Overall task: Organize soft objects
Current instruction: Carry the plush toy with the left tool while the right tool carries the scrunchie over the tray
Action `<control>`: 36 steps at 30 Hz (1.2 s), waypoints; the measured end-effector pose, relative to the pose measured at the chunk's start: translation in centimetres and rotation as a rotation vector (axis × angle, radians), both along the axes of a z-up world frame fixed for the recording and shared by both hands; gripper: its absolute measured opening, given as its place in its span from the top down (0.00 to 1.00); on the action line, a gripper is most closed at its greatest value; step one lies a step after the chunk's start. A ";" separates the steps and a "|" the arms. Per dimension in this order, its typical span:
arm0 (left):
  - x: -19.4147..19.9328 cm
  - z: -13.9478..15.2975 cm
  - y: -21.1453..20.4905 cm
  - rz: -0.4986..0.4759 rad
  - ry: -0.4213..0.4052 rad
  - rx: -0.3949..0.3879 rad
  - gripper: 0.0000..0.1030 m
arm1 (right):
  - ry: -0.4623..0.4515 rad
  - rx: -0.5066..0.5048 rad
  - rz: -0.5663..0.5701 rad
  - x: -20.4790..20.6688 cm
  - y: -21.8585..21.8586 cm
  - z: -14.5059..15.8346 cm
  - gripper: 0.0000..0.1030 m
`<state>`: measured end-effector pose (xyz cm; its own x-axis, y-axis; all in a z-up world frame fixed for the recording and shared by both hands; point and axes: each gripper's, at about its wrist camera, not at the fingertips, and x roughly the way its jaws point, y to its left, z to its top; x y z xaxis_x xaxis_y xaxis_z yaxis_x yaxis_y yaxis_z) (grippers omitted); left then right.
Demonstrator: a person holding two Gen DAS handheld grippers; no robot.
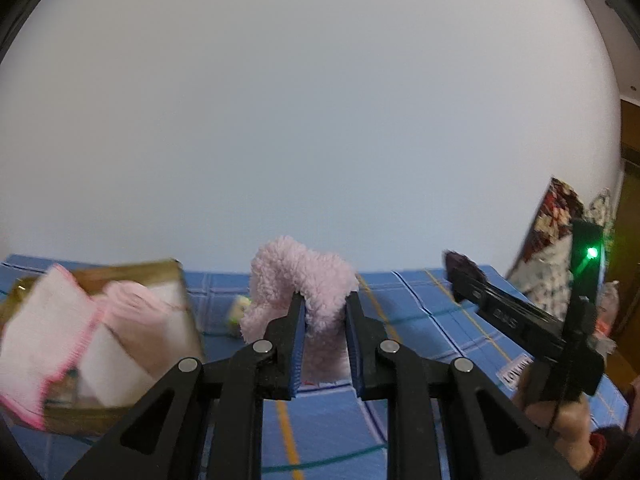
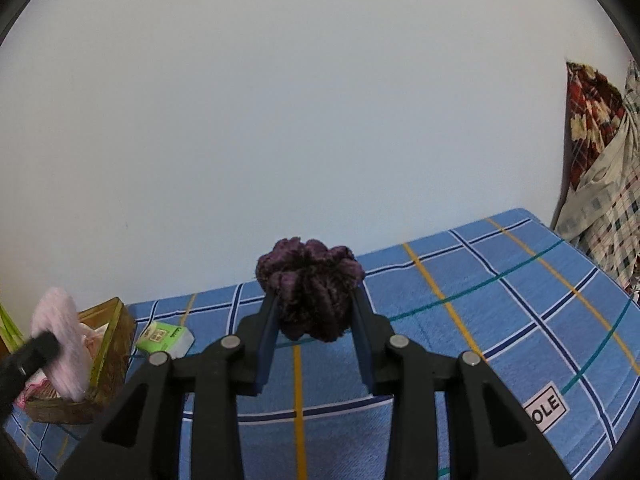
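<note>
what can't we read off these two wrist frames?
- Basket contents: blurred in left view, hidden by pink fleece piece in right view.
- Green packet text: too small.
- Purple scrunchie back side: hidden behind its own bulk.
- Sheet label: cut off by right gripper.

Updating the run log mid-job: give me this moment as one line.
left gripper: shut on pink fleece scrunchie | right gripper: shut on purple scrunchie | both lifted above blue plaid sheet | basket: left
</note>
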<state>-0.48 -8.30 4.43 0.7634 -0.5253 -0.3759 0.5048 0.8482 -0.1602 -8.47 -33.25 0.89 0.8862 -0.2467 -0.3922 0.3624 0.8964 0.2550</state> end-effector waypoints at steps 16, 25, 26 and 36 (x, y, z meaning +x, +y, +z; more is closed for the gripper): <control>0.5 -1.4 1.4 0.070 -0.005 0.122 0.80 | 0.009 -0.115 -0.003 -0.5 3.6 -0.6 0.66; 0.0 -0.8 3.3 0.086 -0.035 0.141 0.80 | 0.008 -0.208 -0.025 -1.3 6.9 -0.5 0.66; 0.0 -0.7 3.5 0.090 -0.034 0.142 0.80 | 0.007 -0.214 -0.024 -1.5 7.3 -0.5 0.66; 0.2 -0.2 6.1 0.118 -0.037 0.112 0.80 | 0.004 -0.241 0.004 -2.2 10.8 -0.5 0.66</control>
